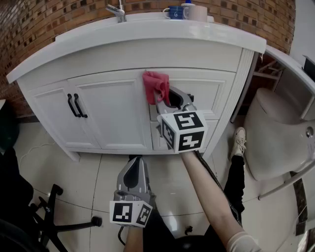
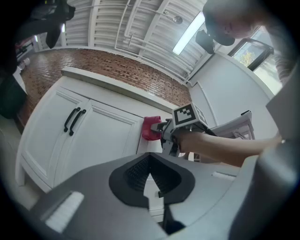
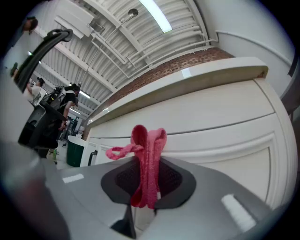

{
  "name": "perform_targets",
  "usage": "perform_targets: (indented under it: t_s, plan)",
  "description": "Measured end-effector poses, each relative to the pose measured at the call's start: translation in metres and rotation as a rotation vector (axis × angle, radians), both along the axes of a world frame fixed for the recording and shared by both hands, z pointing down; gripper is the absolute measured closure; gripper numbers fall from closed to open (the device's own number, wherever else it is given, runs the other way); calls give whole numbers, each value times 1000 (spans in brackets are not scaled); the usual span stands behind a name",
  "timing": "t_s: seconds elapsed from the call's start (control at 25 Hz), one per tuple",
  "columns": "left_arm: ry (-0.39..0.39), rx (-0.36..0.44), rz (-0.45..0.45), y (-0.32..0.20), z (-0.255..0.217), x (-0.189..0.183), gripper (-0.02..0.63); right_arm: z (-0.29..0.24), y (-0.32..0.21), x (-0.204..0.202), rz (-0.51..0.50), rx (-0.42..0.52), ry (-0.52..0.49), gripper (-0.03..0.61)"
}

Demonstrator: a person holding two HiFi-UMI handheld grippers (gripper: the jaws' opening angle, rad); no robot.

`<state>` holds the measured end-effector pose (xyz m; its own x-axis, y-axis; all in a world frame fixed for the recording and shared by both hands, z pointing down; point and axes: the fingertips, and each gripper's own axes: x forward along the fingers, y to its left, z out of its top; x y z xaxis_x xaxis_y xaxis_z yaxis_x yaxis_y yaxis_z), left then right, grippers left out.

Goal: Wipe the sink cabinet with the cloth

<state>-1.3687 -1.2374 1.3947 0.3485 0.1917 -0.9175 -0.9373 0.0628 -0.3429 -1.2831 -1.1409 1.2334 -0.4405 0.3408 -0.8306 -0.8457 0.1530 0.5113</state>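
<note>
Right gripper (image 1: 158, 96) pinches pink cloth (image 1: 155, 83) at sink cabinet (image 1: 113, 115) front. Left gripper (image 1: 133, 162) low, jaws together, empty. Toilet (image 1: 275, 130) right, mugs (image 1: 189, 12) far.

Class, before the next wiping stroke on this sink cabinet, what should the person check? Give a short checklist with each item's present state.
1. Cloth gripped firmly: ok. The right hand-held gripper is shut on it.
2. Cloth touching the sink cabinet front: cannot tell. It is right up at the panel, but no view shows the contact itself.
3. Cloth spread flat for wiping: not ok. It stands bunched in folds, with a loop hanging to one side.
4. Left hand-held gripper out of the way: ok. It is low, shut and empty, back from the cabinet.
5. Black door handles clear of the cloth: ok. They sit well to its left.
</note>
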Motion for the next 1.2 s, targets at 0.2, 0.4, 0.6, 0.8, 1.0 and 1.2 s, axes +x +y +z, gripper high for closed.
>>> perform_targets:
  t_s: [0.2, 0.4, 0.6, 0.8, 1.0, 1.2]
  plan:
    - [-12, -15, -9, -11, -9, 25, 598, -8, -26, 103, -56, -47, -136, 515]
    - [-46, -7, -27, -21, -21, 63, 598, -11, -64, 216, -81, -101, -272, 515]
    - [-37, -7, -16, -23, -30, 77, 598, -2, -82, 262, -108, -141, -344, 517]
    - [-9, -1, -18, -15, -21, 52, 598, 27, -65, 171, -230, -97, -169, 517]
    - [52, -23, -1, -13, -8, 0, 598, 25, -55, -2, -126, -66, 73, 517]
    - [91, -35, 13, -14, -8, -27, 598, 7, -66, -30, -24, -71, 25, 515]
